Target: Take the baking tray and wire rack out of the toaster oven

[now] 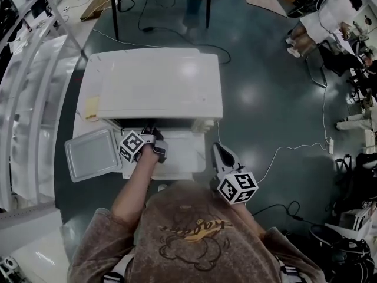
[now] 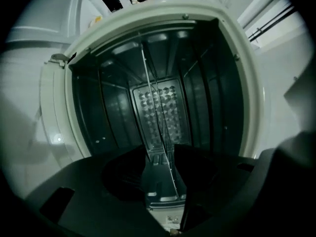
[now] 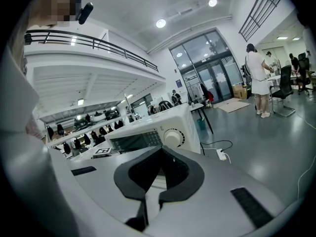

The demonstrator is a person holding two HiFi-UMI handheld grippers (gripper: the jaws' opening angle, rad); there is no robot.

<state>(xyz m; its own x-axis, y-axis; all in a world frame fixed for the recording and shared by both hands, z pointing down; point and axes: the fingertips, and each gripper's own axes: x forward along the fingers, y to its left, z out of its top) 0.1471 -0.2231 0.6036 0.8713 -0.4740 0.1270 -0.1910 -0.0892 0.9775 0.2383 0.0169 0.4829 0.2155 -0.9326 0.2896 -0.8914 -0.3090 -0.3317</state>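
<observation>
White cable (image 1: 294, 147) snakes across glossy floor (image 1: 259, 69)

The toaster oven (image 1: 159, 81) has a smooth, glossy white shell (its back wall (image 2: 160, 112) is dimpled metal); the wire rack (image 2: 158, 122) is thin bright metal, the baking tray (image 1: 93, 154) matt grey, the floor (image 1: 265, 87) shiny.

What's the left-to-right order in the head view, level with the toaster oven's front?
baking tray → left gripper → right gripper → power strip on the floor. The open oven door is left out: the left gripper overlaps it.
</observation>
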